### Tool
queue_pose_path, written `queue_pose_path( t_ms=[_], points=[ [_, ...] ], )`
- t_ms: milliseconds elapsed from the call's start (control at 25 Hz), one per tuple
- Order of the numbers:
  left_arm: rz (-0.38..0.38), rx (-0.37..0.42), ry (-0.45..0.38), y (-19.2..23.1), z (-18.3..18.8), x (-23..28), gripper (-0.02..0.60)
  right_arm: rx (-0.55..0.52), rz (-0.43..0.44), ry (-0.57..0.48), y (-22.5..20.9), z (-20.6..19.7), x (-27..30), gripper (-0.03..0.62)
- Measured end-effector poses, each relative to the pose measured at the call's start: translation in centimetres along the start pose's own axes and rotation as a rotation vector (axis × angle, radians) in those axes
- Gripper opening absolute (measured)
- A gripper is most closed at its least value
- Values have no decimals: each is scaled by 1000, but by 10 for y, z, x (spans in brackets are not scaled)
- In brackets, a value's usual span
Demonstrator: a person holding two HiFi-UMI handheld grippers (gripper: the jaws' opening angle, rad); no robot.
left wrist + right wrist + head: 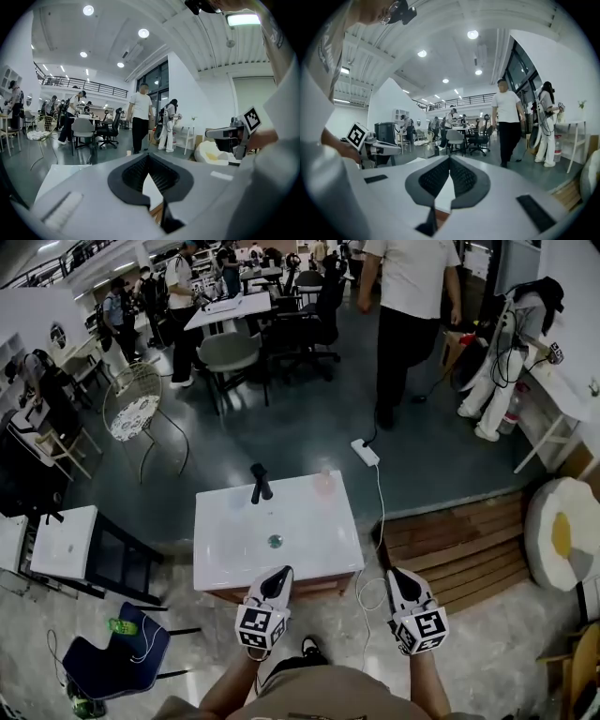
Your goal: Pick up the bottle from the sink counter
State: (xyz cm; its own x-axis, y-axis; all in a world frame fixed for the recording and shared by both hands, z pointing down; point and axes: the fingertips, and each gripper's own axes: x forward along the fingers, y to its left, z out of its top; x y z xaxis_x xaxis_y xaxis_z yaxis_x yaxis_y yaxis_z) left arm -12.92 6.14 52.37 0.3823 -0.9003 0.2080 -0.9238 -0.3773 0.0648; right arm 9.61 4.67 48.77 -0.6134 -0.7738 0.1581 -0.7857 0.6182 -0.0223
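Note:
A small clear bottle (324, 483) with a pinkish top stands at the far right of the white sink counter (309, 540), beside the black faucet (260, 483). Both grippers hover short of the counter's near edge. My left gripper (281, 574) is shut and holds nothing, and points at the front edge. My right gripper (398, 575) is shut and holds nothing too, just off the counter's right front corner. In the left gripper view the closed jaws (149, 162) point toward the counter, where the bottle (129, 153) shows as a small pale shape. The right gripper view shows its jaws (450, 164) meeting.
A power strip (365, 452) and its cable lie on the floor right of the counter. A wooden platform (459, 549) and a round cushion (562, 531) are at the right, a side table (61, 540) and blue chair (117, 657) at the left. A person (410, 315) stands beyond.

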Motion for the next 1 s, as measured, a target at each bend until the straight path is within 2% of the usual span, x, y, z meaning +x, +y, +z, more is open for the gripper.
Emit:
queue_pose_path(
  t_ms=[240, 440, 720, 880, 1000],
  points=[
    [-41, -60, 5, 49, -2, 34, 8, 2, -45, -15, 0, 5, 47, 11],
    [-52, -65, 8, 67, -1, 51, 9, 9, -51, 9, -2, 3, 65, 11],
    [-44, -127, 39, 80, -8, 80, 9, 8, 10, 36, -15, -1, 105, 11],
    [-1, -111, 62, 94, -3, 93, 9, 26, 65, 22, -27, 0, 140, 11],
    [24, -94, 75, 99, 7, 116, 8, 20, 96, 6, -52, 8, 164, 11]
  ],
)
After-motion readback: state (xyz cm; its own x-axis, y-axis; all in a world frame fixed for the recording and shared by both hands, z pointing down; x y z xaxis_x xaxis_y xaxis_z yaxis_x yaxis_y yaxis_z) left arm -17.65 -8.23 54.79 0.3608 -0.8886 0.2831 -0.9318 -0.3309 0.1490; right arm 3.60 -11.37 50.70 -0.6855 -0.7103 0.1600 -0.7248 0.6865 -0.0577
